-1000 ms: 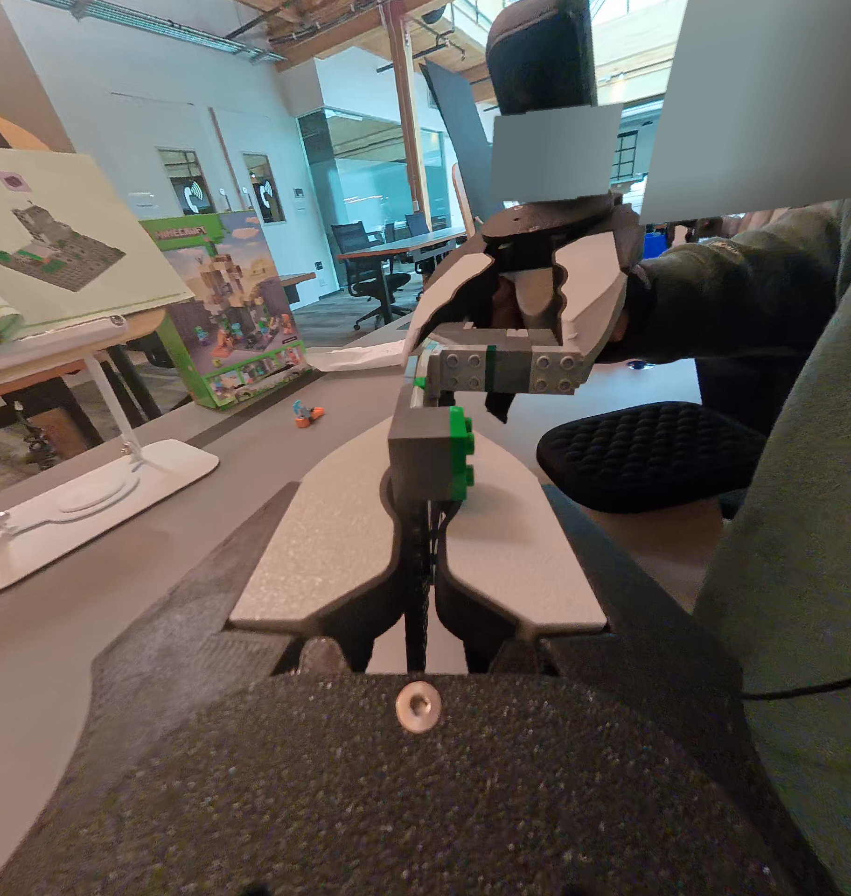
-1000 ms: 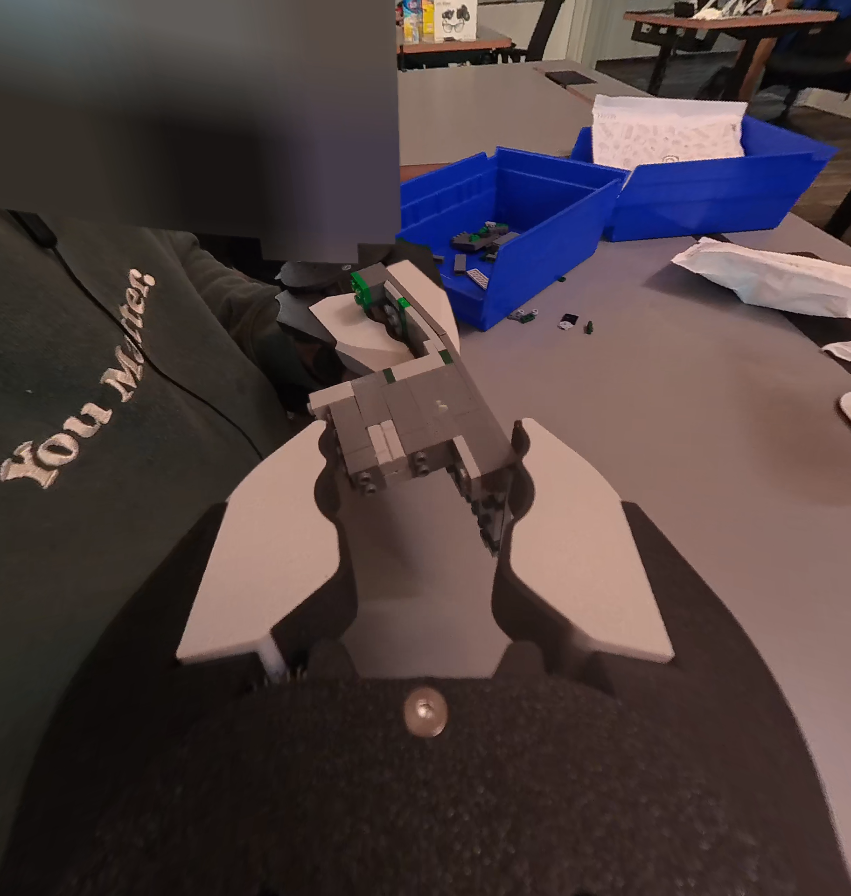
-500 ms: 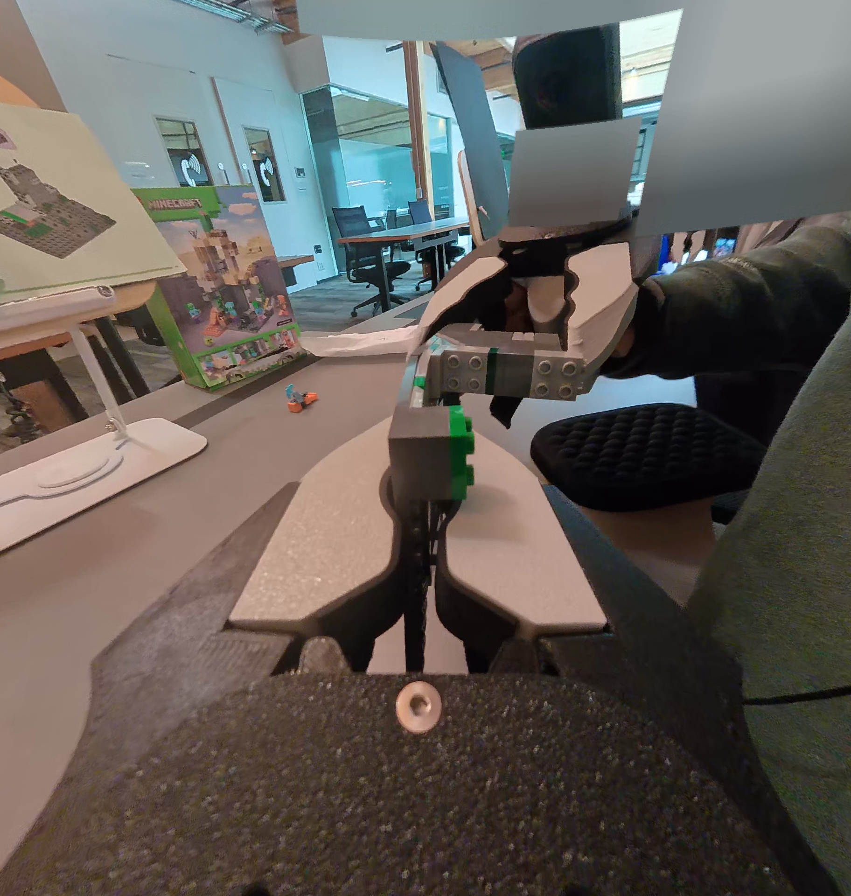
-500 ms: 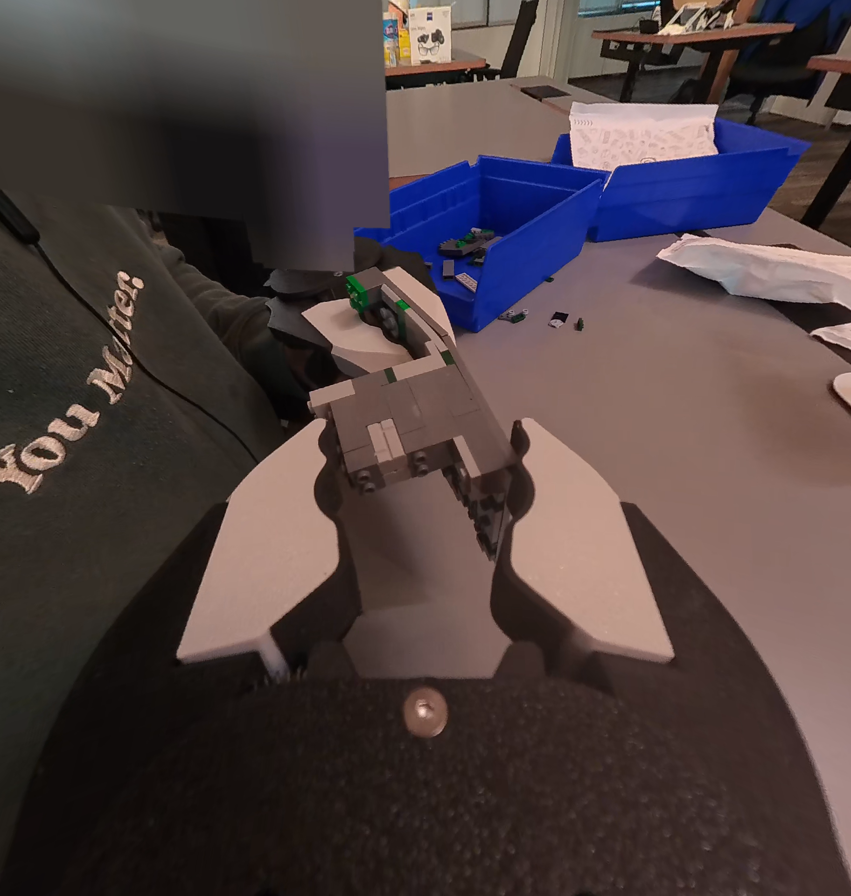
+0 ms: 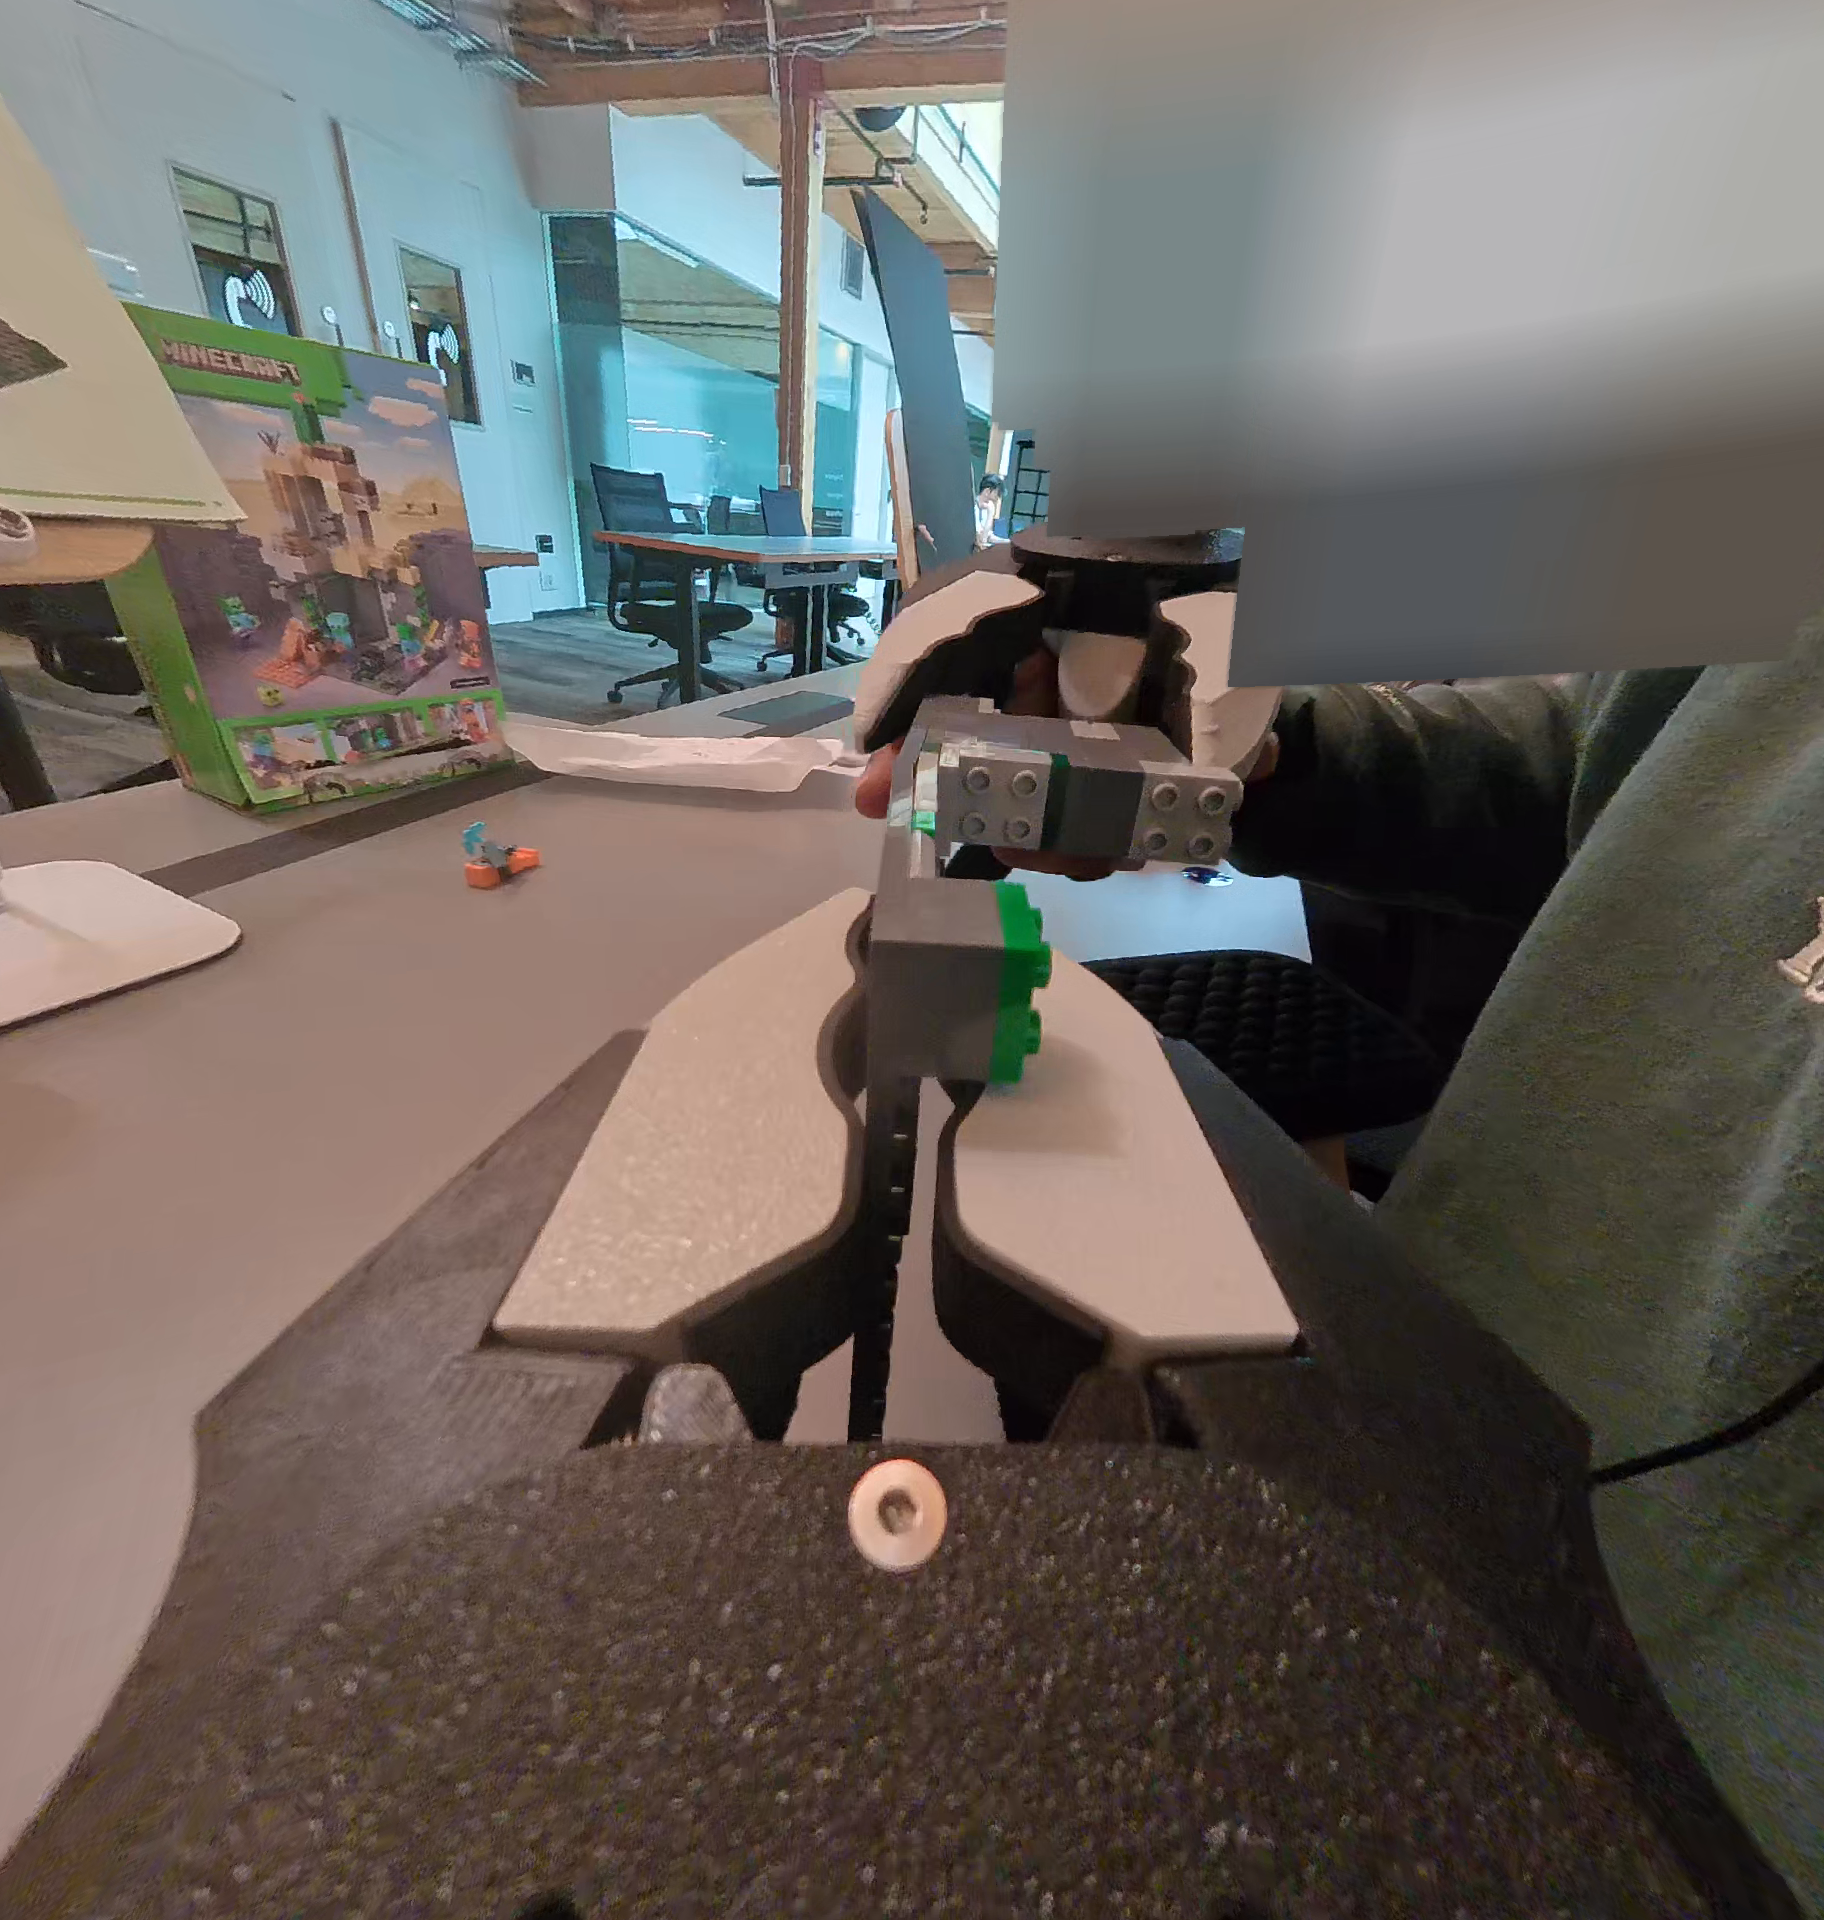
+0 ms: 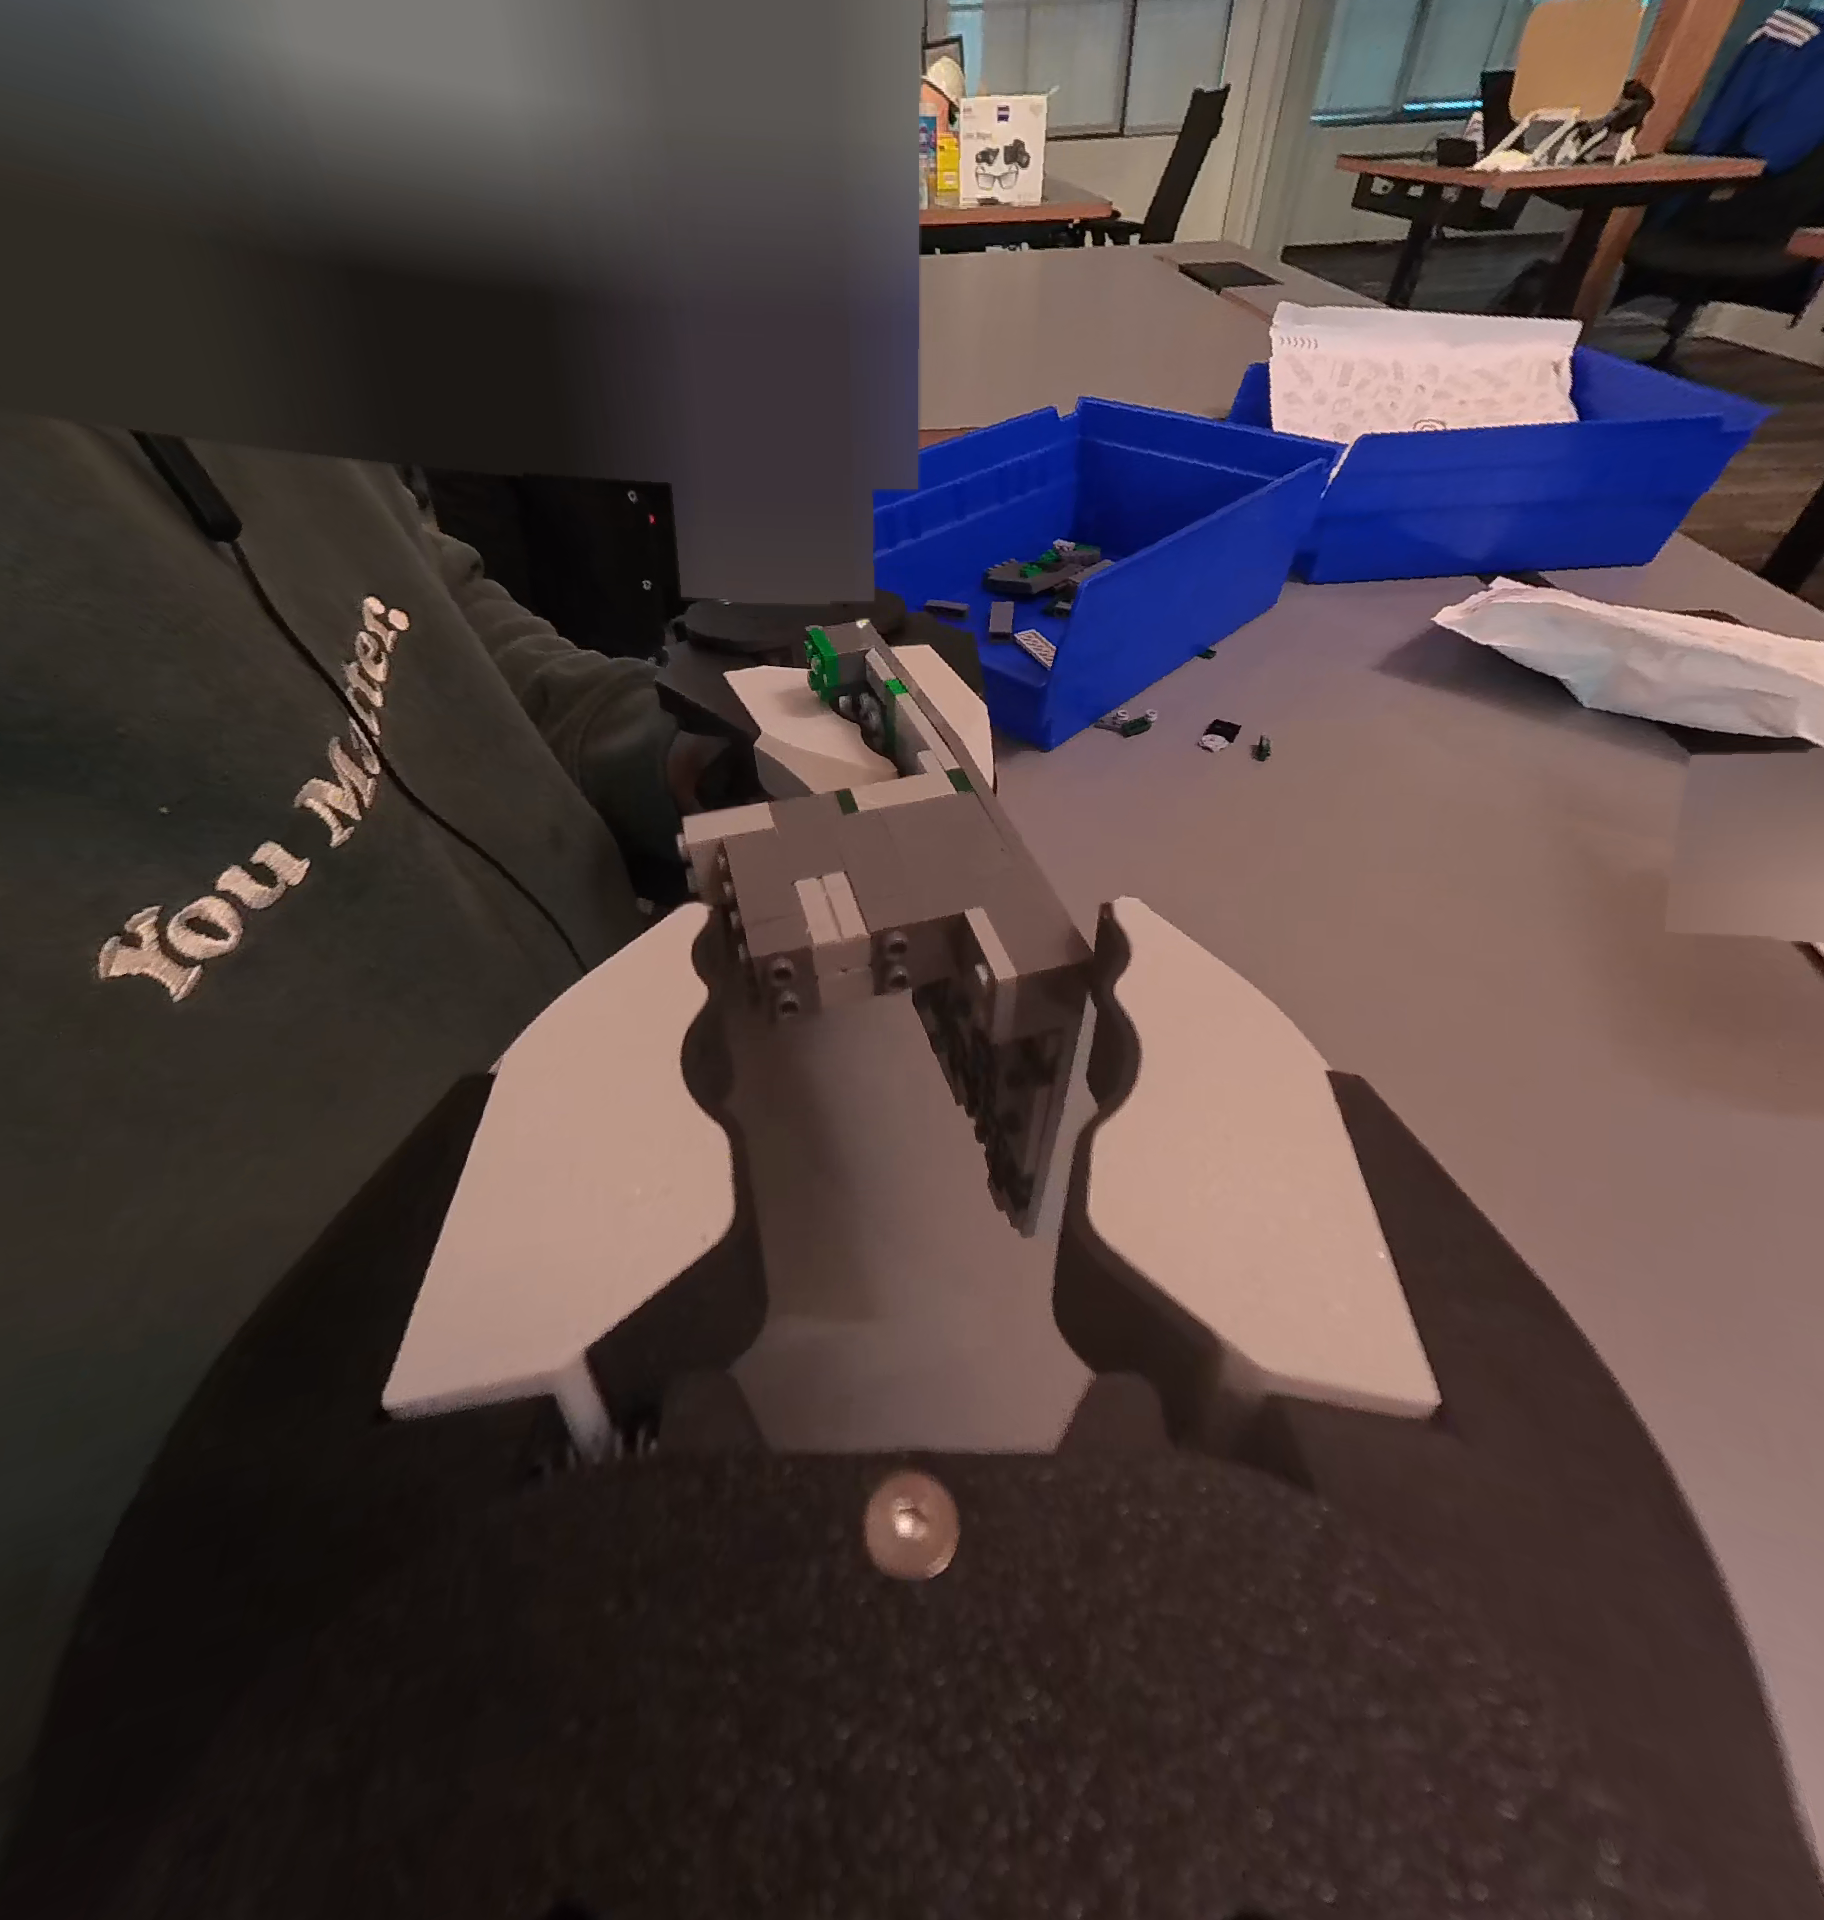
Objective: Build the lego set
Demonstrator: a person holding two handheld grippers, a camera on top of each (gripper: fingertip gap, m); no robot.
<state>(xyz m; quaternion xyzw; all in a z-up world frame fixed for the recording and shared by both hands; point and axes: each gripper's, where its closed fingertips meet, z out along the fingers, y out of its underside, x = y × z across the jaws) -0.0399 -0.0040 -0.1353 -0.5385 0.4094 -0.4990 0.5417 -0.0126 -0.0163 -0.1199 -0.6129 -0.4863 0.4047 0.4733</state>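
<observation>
Left claw (image 5: pixel 944 997) clamps the grey-and-green brick assembly's (image 5: pixel 955 997) thin plate; right claw (image 6: pixel 903 971) grips its far grey block; twisting between grips could split it

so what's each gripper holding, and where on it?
Both hold one grey lego assembly: the left gripper clamps its thin plate edge by the green brick, the right gripper its stacked grey block end.
</observation>
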